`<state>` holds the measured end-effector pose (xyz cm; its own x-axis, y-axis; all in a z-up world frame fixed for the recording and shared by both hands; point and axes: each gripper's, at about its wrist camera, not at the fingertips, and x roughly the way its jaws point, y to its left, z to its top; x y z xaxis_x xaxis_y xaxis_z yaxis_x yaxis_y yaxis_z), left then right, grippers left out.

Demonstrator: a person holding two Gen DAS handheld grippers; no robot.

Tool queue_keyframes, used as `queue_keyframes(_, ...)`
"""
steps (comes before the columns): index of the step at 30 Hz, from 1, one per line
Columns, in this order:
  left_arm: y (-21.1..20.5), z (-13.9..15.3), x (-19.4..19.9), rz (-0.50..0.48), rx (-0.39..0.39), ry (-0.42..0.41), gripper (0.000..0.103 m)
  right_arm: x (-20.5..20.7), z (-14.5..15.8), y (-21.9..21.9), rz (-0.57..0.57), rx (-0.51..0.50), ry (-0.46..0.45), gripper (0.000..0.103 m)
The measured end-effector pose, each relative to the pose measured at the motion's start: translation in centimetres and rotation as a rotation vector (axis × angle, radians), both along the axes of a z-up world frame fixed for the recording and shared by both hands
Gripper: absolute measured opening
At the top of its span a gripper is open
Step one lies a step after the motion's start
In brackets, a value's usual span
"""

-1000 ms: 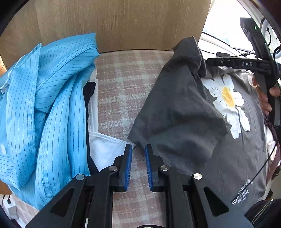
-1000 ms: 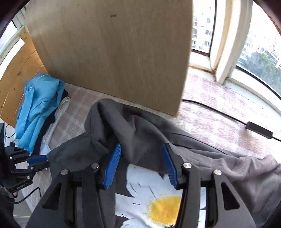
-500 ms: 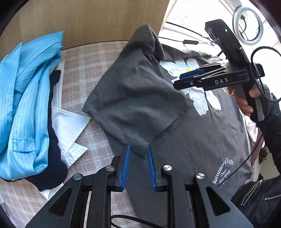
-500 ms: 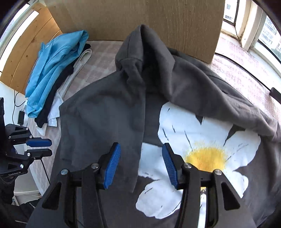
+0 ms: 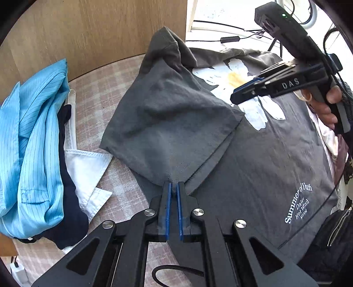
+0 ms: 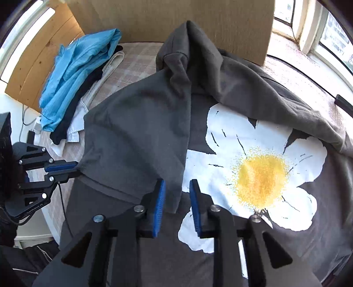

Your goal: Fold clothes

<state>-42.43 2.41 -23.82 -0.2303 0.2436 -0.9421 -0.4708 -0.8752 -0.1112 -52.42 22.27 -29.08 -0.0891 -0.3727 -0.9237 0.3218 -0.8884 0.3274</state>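
A dark grey T-shirt [image 5: 264,167] [image 6: 231,72] with a white and yellow daisy print [image 6: 260,174] lies spread on the plaid cover. Its left sleeve [image 5: 176,123] [image 6: 136,136] is folded inward over the chest. My left gripper [image 5: 173,187] [image 6: 77,169] is shut on the sleeve's lower corner, with cloth pinched between the blue pads. My right gripper [image 6: 177,195] [image 5: 237,95] is open and hovers low over the sleeve's inner edge beside the daisy; the edge of the cloth lies between its fingers, not gripped.
A pile of a blue striped shirt [image 5: 33,143] [image 6: 81,66], a navy garment and a white one lies to the left. A wooden board [image 5: 99,28] [image 6: 176,17] stands behind. A cable with an adapter [image 5: 229,39] runs by the window. A hand [image 5: 328,108] holds the right gripper.
My left gripper has come up to the sleeve's corner and shut on it. My right gripper has drawn back from the collar to the sleeve's inner edge, staying open.
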Motion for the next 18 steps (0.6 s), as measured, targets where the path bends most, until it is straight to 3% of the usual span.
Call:
queue_keyframes(2, -0.1, -0.5, 0.4, -0.010, -0.025, -0.007, 0.004, 0.1, 0.1, 1.1, -0.031, 0.005, 0.015, 0.022)
queue_keyframes(3, -0.1, -0.8, 0.4, -0.006, -0.035, -0.012, 0.004, 0.4, 0.0, 0.9, -0.016, 0.010, 0.017, 0.027)
queue_keyframes(4, -0.1, -1.2, 0.3, -0.003, -0.045, -0.018, 0.003, 0.7, 0.0, 0.6, -0.002, 0.015, 0.019, 0.040)
queue_keyframes(5, -0.1, -1.5, 0.3, 0.000, -0.053, -0.023, 0.003, 1.0, -0.1, 0.4, 0.012, 0.020, 0.022, 0.043)
queue_keyframes(9, -0.3, -1.4, -0.2, 0.006, -0.031, -0.029, 0.003, 1.8, -0.8, -0.9, 0.067, 0.058, 0.023, 0.044)
queue_keyframes(13, -0.3, -1.2, -0.4, -0.004, -0.031, -0.027, 0.003, 1.4, -1.8, -1.6, 0.046, 0.030, 0.009, 0.043)
queue_keyframes(14, -0.3, -1.2, -0.4, -0.001, -0.021, -0.030, 0.003, 1.4, -1.8, -1.6, 0.038, 0.023, 0.013, 0.038)
queue_keyframes(15, -0.3, -1.1, -0.4, 0.001, -0.010, -0.032, 0.003, 1.4, -1.7, -1.4, 0.031, -0.001, 0.003, 0.006)
queue_keyframes(18, -0.5, -1.0, -0.2, -0.010, 0.059, -0.053, 0.004, 1.3, -1.2, -0.6, 0.017, -0.030, -0.018, 0.003)
